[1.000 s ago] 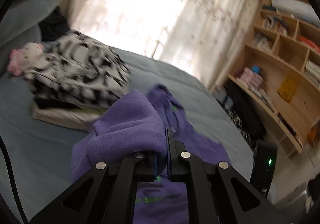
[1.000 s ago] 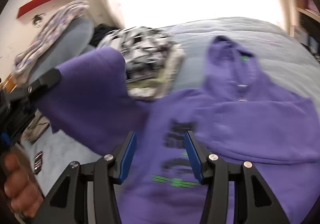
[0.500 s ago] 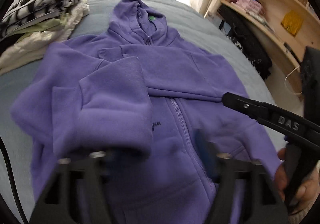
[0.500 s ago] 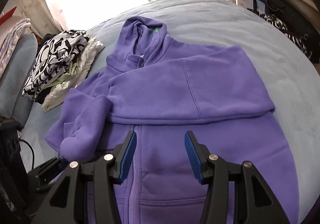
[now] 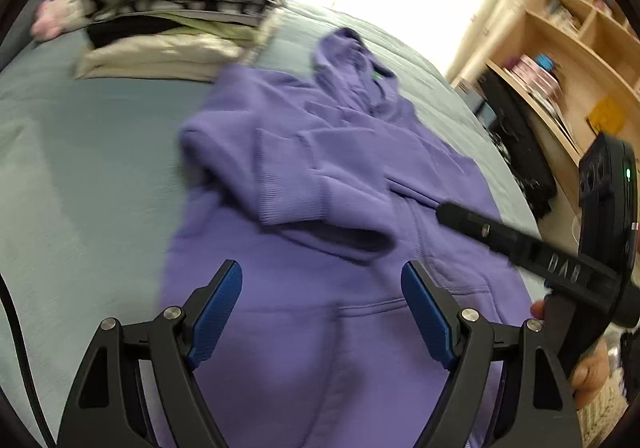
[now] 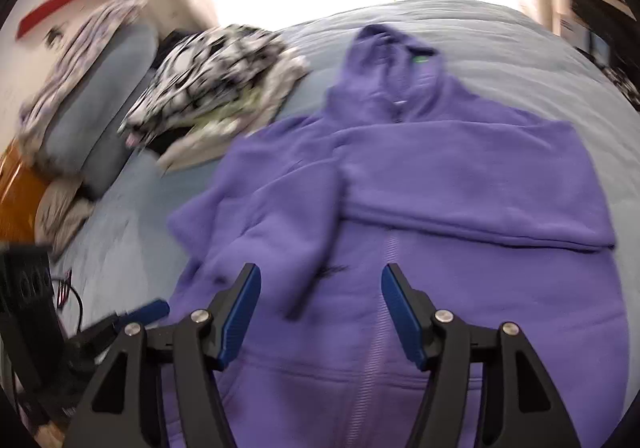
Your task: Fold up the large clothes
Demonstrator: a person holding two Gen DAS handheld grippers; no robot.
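Observation:
A purple zip hoodie (image 5: 340, 208) lies face up on the grey-blue bed, hood away from me, with both sleeves folded across the chest; it also shows in the right wrist view (image 6: 420, 176). My left gripper (image 5: 322, 312) is open and empty above the hoodie's lower front. My right gripper (image 6: 320, 312) is open and empty above the hem near the zip. The right gripper's body shows at the right of the left wrist view (image 5: 532, 248).
A stack of folded clothes (image 5: 172, 8) with a black-and-white garment on top sits at the bed's far left, also in the right wrist view (image 6: 216, 76). Grey pillows (image 6: 100, 96) lie beyond it. Wooden shelves (image 5: 568, 48) stand to the right of the bed (image 5: 80, 168).
My left gripper let go of the purple sleeve, which now lies folded across the chest, and drew back toward the hem. Both views have tilted and are blurred by motion.

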